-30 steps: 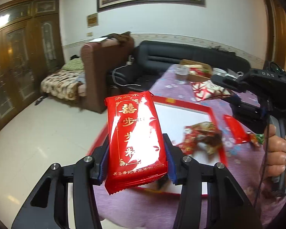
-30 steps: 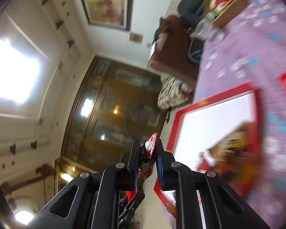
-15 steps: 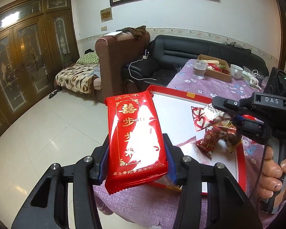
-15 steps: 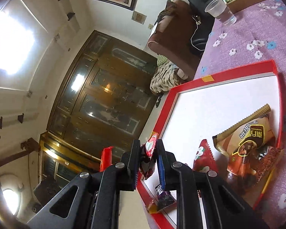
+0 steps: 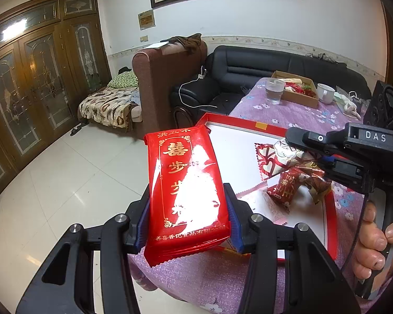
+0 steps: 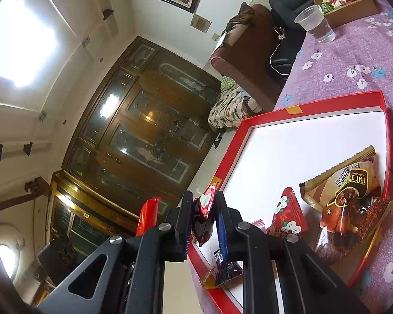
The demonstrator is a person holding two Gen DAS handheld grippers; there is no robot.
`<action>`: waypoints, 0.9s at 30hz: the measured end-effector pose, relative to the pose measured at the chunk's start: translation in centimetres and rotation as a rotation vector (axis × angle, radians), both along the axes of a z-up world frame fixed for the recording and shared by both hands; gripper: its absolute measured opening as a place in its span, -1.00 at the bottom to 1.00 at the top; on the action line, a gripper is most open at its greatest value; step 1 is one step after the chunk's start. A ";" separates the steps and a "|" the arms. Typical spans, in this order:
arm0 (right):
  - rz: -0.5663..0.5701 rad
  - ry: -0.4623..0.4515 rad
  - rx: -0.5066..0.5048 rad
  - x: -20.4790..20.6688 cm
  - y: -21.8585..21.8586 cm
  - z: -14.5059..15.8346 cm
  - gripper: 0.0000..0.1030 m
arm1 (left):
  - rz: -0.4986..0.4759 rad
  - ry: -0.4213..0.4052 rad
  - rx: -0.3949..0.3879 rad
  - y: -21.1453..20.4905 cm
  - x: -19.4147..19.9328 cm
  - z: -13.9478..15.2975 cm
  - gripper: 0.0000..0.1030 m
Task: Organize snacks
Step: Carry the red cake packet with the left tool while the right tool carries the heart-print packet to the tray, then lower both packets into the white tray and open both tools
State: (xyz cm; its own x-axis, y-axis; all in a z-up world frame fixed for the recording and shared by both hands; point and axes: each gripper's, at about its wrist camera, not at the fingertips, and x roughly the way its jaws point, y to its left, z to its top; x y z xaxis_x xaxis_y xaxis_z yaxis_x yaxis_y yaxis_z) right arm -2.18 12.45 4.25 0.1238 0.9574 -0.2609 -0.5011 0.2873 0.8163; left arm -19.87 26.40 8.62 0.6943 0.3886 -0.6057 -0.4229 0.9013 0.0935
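**Two snack packets gripped above the red tray**

Across the right half of both views: purple flowered tablecloth (image 5: 288, 115) carrying a red-rimmed, white-floored tray (image 6: 296, 110). Lower right of the tray: brown snack bag (image 6: 351, 183) beside a small red flower-print packet (image 6: 285, 214). Centre of the left wrist view: left gripper (image 5: 187, 209) clamped on a glossy red packet (image 5: 186, 180) with gold lettering. Lower centre of the right wrist view: right gripper (image 6: 202, 213) pinched tight on a heart-print red wrapper (image 6: 205, 204), over the tray's near-left rim.
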 end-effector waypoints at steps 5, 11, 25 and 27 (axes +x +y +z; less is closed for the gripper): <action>0.007 -0.024 -0.001 -0.3 0.2 0.3 -0.65 | -0.002 0.002 0.003 -0.2 0.1 0.0 -0.08; 0.004 -0.035 -0.001 -0.5 0.2 0.5 -0.65 | 0.006 0.007 0.000 -0.1 0.4 -0.2 -0.08; -0.013 -0.047 -0.012 -0.8 -0.1 0.5 -0.64 | 0.016 0.021 -0.011 0.1 0.8 -0.9 -0.07; -0.018 -0.046 -0.013 -0.7 -0.2 0.5 -0.64 | 0.019 0.024 -0.010 0.1 0.9 -1.0 -0.07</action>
State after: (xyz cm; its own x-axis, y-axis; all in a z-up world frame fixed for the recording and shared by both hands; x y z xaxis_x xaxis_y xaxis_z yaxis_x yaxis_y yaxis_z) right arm -2.90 12.22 4.70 0.1536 0.9515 -0.2665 -0.5326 0.3068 0.7888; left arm -18.97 26.50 7.65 0.6724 0.3955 -0.6257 -0.4378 0.8941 0.0948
